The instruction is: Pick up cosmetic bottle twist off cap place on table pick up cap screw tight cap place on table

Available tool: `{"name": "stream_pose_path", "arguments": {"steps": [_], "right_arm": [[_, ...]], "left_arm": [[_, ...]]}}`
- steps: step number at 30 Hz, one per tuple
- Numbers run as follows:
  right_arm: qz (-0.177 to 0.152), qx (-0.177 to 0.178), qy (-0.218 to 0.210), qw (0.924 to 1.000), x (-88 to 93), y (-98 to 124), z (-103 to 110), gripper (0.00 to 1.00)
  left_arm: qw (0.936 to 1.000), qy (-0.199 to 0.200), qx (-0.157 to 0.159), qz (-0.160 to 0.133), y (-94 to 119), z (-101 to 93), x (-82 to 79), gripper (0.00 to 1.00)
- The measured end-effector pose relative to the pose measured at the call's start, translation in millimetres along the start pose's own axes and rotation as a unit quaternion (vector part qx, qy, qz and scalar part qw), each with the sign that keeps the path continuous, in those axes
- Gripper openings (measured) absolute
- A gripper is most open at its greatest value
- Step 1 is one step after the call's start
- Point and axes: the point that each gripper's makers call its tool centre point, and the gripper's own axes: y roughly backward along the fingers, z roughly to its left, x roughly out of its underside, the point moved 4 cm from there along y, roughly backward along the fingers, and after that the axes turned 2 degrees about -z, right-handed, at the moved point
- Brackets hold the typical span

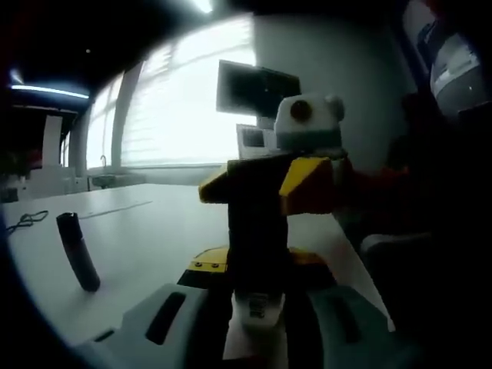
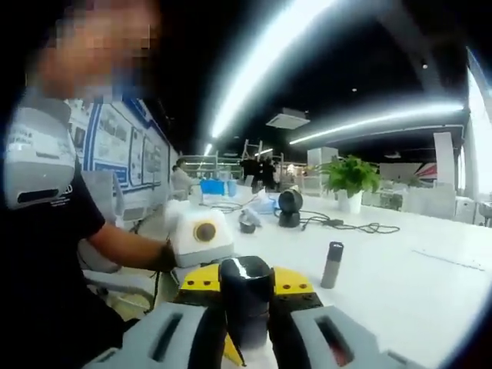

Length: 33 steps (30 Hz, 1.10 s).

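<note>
Clamped between the right gripper's (image 2: pixel 246 317) jaws, nearest the lens in the right gripper view, a glossy black bottle (image 2: pixel 246 296) is standing up out of the grip, its rounded end catching a streak of ceiling light. In the left gripper view the left gripper (image 1: pixel 258 306) is closing its grey jaws on a pale, labelled end of that bottle, so both tools are holding it at once, lifted above the table (image 1: pixel 154 223) and not resting on it. Whether the cap is on or loose is too dark to tell. Facing the left camera, the right tool is rising as a dark column with yellow shoulders; the left tool's yellow plates are showing just behind the bottle in the right gripper view. Well apart from the held bottle, a dark tube (image 1: pixel 77 250) is standing by itself on the white table, leaning in the fisheye picture. Farther back a black cable (image 2: pixel 346 224) is trailing across the tabletop near a round black gadget (image 2: pixel 290 206) and a potted plant (image 2: pixel 350 177). A person's forearm (image 2: pixel 123 246) is reaching in from the left under a dark sleeve. Bright windows (image 1: pixel 184 100) and a monitor (image 1: pixel 257 88) are sitting behind the table.
</note>
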Motion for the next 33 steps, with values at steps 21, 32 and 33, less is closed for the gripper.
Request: {"name": "stream_pose_path", "arguments": {"steps": [21,32,33], "right_arm": [[-0.003,-0.034,-0.009,0.9994,0.8,-0.8,0.6,0.17],[-0.003,-0.037,-0.005,0.9993,1.1,-0.7,1.3,0.17],[-0.002,-0.038,-0.005,0.9993,1.1,-0.5,1.5,0.17]], "left_arm": [[0.9999,0.009,0.006,-0.005,0.8,1.5,1.1,0.15],[0.9999,0.013,0.009,-0.006,1.0,0.6,0.7,0.15],[0.9998,0.014,0.009,-0.007,1.1,-0.2,0.6,0.15]]}}
